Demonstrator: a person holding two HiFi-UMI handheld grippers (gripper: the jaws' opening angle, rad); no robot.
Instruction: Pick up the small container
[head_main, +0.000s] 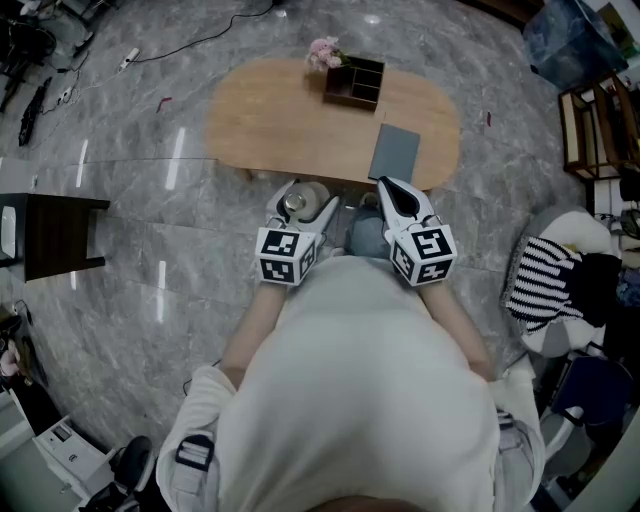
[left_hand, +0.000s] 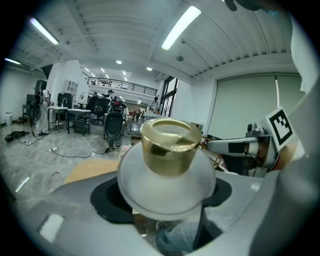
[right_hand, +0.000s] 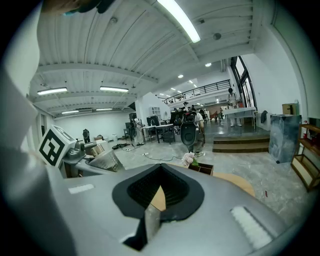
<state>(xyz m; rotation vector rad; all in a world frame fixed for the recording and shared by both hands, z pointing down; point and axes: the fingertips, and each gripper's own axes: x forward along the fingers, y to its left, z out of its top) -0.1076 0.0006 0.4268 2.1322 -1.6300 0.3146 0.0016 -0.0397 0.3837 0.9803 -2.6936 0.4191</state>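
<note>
Grey marble floor (head_main: 150, 200) surrounds an oval wooden surface (head_main: 270, 125) carrying a dark divided box (head_main: 355, 82), pink flowers (head_main: 325, 52) and a grey pad (head_main: 395, 152). Left tongs (left_hand: 165, 195) are clamped on the small container (left_hand: 167, 147), a frosted white jar with a gold cap, held off the surface, near its front edge and close to the person's body. Right tongs (right_hand: 159, 195) are together with nothing between them, level with the left pair.

An oval light-wood tabletop (head_main: 280, 120) stands on the glossy grey marble floor (head_main: 150, 300). Near its far edge sits a dark wooden compartment box (head_main: 354, 82), with a small bunch of pink flowers (head_main: 324, 52) beside it (at its left corner). A flat grey rectangular pad (head_main: 395, 152) lies nearer.
</note>
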